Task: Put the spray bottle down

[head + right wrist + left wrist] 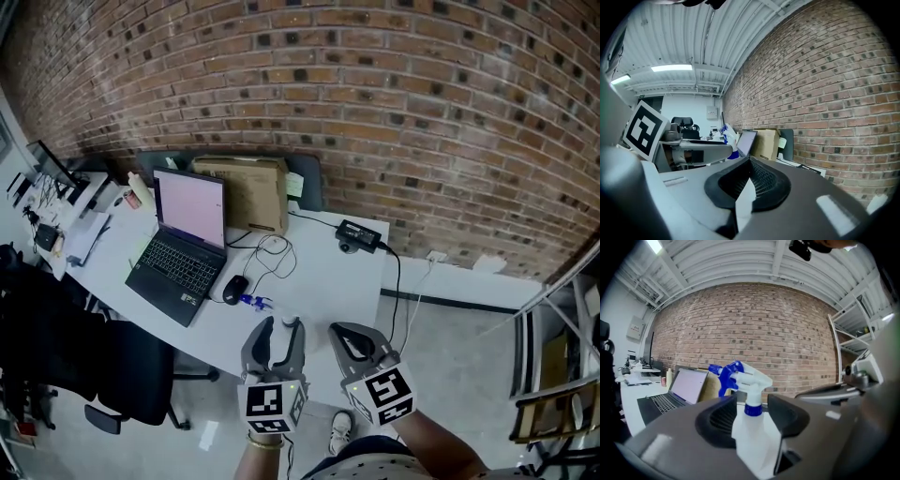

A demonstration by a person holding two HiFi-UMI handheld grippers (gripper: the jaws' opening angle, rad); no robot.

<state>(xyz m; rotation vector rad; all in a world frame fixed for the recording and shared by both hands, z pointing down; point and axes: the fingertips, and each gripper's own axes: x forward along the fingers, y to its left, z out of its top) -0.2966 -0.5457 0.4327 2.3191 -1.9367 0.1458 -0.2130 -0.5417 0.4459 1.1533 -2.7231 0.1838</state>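
Note:
A white spray bottle (751, 432) with a blue collar and blue trigger head stands upright between the jaws of my left gripper (751, 412). The jaws stand wide on either side of it and do not press on it. In the head view the spray bottle (290, 322) sits on the white table (328, 281) near its front edge, nozzle pointing left toward the mouse, with the left gripper (279, 328) around it. My right gripper (359, 339) hovers just to the right, shut and empty; in the right gripper view its pads (761, 180) meet at the tips.
An open laptop (183, 244) and a black mouse (234, 289) lie to the left of the bottle. A cardboard box (251, 192) and a power adapter (358, 234) with cables sit toward the brick wall. A black office chair (131, 366) stands at the left, a metal rack (553, 375) at the right.

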